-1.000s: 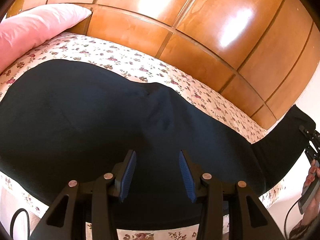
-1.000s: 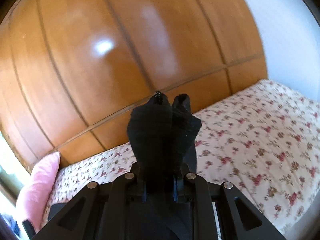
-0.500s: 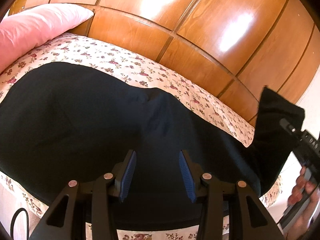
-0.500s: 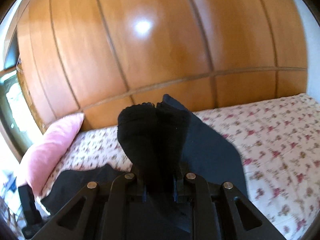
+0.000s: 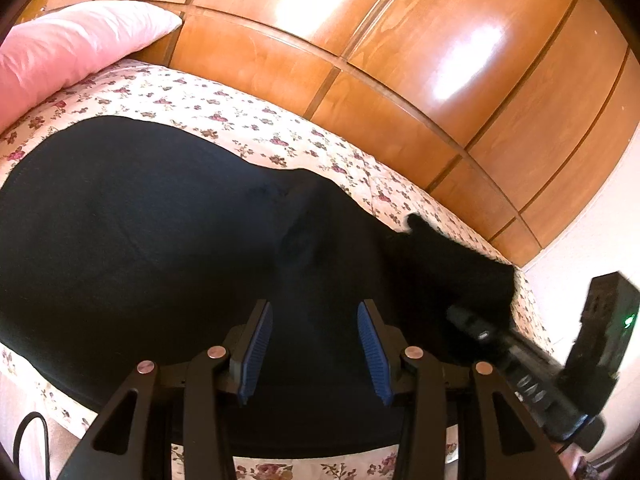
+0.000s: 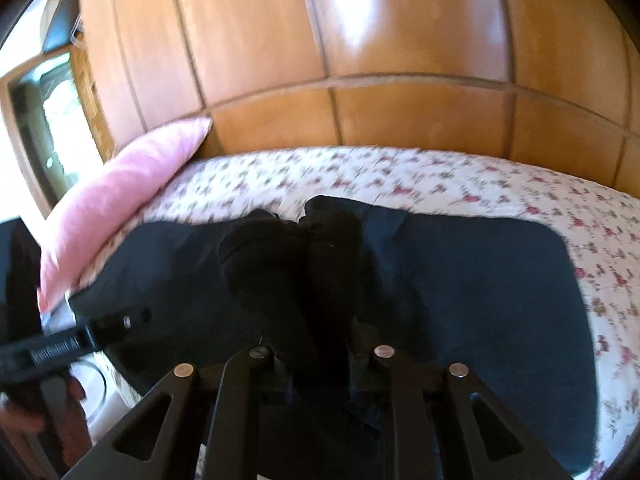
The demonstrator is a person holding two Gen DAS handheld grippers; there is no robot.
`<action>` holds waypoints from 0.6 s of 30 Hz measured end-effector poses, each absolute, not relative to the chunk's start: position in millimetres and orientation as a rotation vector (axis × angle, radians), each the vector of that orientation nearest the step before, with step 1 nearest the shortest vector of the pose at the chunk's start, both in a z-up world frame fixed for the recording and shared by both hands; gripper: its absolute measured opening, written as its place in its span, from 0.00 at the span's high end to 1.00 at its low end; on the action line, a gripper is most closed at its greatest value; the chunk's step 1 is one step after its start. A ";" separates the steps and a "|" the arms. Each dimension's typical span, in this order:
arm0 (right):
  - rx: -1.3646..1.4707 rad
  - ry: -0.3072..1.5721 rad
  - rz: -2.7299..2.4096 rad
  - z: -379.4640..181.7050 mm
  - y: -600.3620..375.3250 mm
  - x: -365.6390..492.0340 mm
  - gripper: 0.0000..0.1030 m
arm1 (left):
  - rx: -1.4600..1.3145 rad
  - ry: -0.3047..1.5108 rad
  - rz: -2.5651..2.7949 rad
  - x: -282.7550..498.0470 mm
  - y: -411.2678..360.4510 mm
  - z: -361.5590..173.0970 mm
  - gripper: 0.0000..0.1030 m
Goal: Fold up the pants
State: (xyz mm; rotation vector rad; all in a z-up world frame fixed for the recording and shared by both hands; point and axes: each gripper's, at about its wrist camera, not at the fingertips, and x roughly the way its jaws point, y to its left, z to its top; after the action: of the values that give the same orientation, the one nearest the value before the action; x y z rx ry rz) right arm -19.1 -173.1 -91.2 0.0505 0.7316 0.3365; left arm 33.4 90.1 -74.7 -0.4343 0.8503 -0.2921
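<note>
black pants (image 5: 140,248) spread flat, bunched hem in opening right gripper (image 6: 316,364), apparently still pinched, left gripper (image 5: 314,346) open

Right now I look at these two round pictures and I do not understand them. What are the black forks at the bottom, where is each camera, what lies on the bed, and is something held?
There is no robot here. A person holds one two-finger tool in each hand, and a wide-angle camera on each tool looks forward along its fingers, so the pictures come out round.

The left wrist picture shows the left tool with its blue pads apart and nothing between them; the dark pants lie below it. At the right edge you see the right tool from outside.

The right wrist picture shows the right tool with bunched black cloth, an end of the pants, between its fingers. Its jaws are opening slightly.

The pants lie spread on a floral bedspread. A pink pillow leans by the wooden panelling.
</note>
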 end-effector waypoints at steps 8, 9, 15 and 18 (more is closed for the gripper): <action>0.017 0.766 0.405 -104.3 -167.7 -25.6 0.54 | -0.453 0.867 -0.350 33.6 79.7 -76.7 0.56; 0.023 0.763 0.429 -103.7 -167.1 -28.9 0.47 | -0.456 0.867 -0.359 33.3 78.2 -76.0 0.56; 0.081 0.709 0.524 -85.0 -185.7 -51.3 0.40 | -0.473 0.875 -0.436 37.8 64.7 -69.5 0.56; 0.093 0.636 0.490 -69.1 -211.6 -66.5 0.40 | -0.481 0.880 -0.461 43.5 55.6 -65.7 0.56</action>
State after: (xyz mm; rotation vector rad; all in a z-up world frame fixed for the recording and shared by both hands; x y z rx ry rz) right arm -66.5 -211.6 -69.1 0.0935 0.6363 0.4901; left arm 43.5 55.6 -65.7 -0.4814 0.8796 -0.4610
